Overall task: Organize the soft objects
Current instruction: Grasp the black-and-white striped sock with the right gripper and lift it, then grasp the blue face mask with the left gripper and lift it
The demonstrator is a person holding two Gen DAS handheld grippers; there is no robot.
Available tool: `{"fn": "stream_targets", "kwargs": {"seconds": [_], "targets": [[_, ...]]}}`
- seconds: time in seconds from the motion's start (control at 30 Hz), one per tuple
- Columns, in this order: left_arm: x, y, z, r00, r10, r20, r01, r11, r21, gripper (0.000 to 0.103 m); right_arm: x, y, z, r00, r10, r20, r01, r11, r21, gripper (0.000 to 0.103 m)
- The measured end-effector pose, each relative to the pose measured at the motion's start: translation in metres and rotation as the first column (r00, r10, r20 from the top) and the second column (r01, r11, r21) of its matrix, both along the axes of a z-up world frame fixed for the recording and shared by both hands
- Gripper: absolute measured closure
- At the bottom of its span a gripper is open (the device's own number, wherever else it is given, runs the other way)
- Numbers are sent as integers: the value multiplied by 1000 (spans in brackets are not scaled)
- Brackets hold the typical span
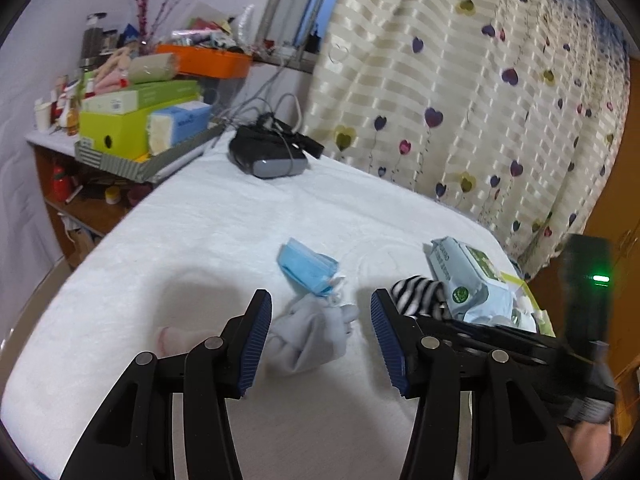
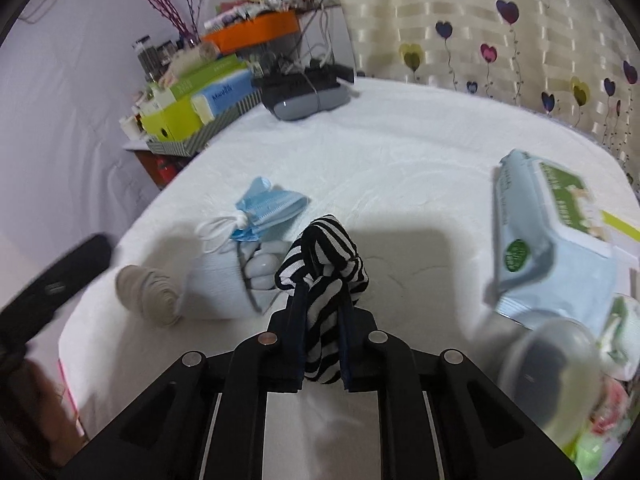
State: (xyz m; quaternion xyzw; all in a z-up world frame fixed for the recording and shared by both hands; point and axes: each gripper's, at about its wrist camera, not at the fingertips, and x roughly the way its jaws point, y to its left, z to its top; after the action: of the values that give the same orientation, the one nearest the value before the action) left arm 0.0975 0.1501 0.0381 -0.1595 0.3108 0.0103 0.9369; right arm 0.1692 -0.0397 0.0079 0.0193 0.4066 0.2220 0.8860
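Observation:
A black-and-white striped sock (image 2: 324,256) stands bunched on the white bed (image 2: 400,160), and my right gripper (image 2: 322,304) is shut on its lower part. In the left wrist view the same striped sock (image 1: 420,294) shows just right of my left gripper (image 1: 320,300), which is open with nothing between its fingers. A pale grey sock bundle (image 1: 308,340) lies on the bed below and past those fingers. Folded blue face masks (image 1: 308,268) lie just behind it. A rolled beige sock (image 2: 148,296) sits left of the bundle. A pack of wet wipes (image 2: 548,232) lies to the right.
A dark grey headset (image 1: 268,156) with cables rests at the bed's far side. A cluttered shelf with green boxes (image 1: 120,124) and an orange tray (image 1: 208,62) stands beyond the left edge. A heart-print curtain (image 1: 480,100) hangs behind. A clear round lid (image 2: 548,364) and packets sit at the right.

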Motion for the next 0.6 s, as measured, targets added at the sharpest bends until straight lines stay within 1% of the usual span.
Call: {"fn": "stream_targets", "kwargs": {"seconds": [0.13, 0.23, 0.37, 0.5, 0.53, 0.57, 0.6], "targets": [[25, -12, -8, 999, -11, -47, 13, 999, 34, 52, -13, -14, 15, 999, -3, 46, 2, 1000, 17, 90], [43, -20, -15, 997, -19, -74, 24, 997, 71, 52, -17, -26, 21, 998, -15, 65, 12, 999, 32, 90], [69, -31, -25, 993, -29, -119, 43, 992, 118, 52, -16, -38, 25, 997, -29, 75, 25, 998, 51, 90], [87, -33, -36, 988, -11, -156, 34, 988, 148, 52, -12, -44, 25, 997, -31, 76, 26, 998, 63, 90], [91, -33, -38, 986, -7, -164, 32, 988, 153, 54, -11, -45, 25, 997, -31, 76, 26, 997, 66, 90], [94, -33, -40, 986, -5, -170, 32, 987, 155, 59, -10, -46, 25, 997, -29, 75, 24, 997, 71, 90], [95, -34, -42, 984, -2, -179, 32, 986, 162, 74, -9, -47, 24, 997, -29, 74, 23, 997, 75, 90]]}}
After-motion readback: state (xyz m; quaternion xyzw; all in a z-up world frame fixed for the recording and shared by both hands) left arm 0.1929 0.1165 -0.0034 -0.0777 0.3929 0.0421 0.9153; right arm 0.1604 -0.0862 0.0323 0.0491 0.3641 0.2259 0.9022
